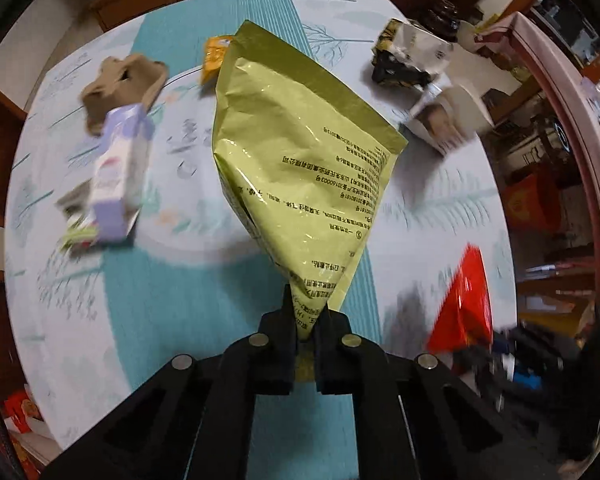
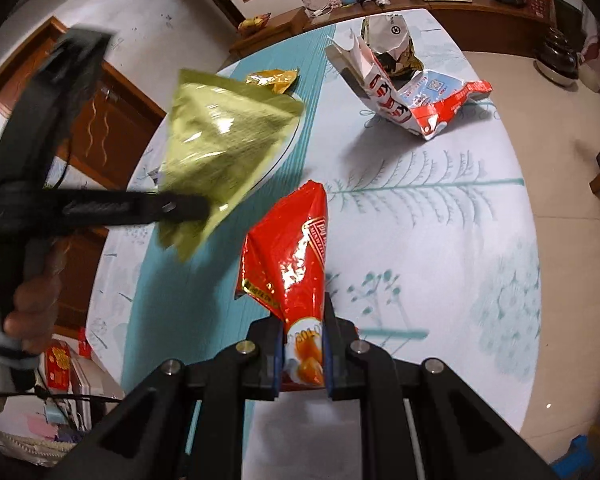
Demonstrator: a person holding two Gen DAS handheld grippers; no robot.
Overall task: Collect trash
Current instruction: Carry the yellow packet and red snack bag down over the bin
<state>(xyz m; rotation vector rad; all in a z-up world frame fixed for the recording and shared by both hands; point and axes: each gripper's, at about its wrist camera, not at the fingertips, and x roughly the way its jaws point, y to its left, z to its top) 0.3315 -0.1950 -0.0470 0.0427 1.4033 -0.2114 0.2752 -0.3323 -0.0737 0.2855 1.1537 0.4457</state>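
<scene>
1. Left gripper (image 1: 306,322) pinches the corner of a crinkled olive-gold foil bag (image 1: 300,152), raised over the desk (image 1: 172,312).
2. Right gripper (image 2: 303,344) pinches a glossy red foil bag (image 2: 290,256), lifted near the desk's near edge.
3. Bare cloth lies between the bags and a torn red-white carton (image 2: 412,96).

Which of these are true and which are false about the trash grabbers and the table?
1. The left gripper pinches a gold bag. True.
2. The right gripper is empty. False: it is shut on a red bag.
3. The red-and-white carton lies on the table. True.
4. The gold bag lies flat on the table. False: it is held up in the air.
5. The purple box is in a gripper. False: it sits on the table.
</scene>
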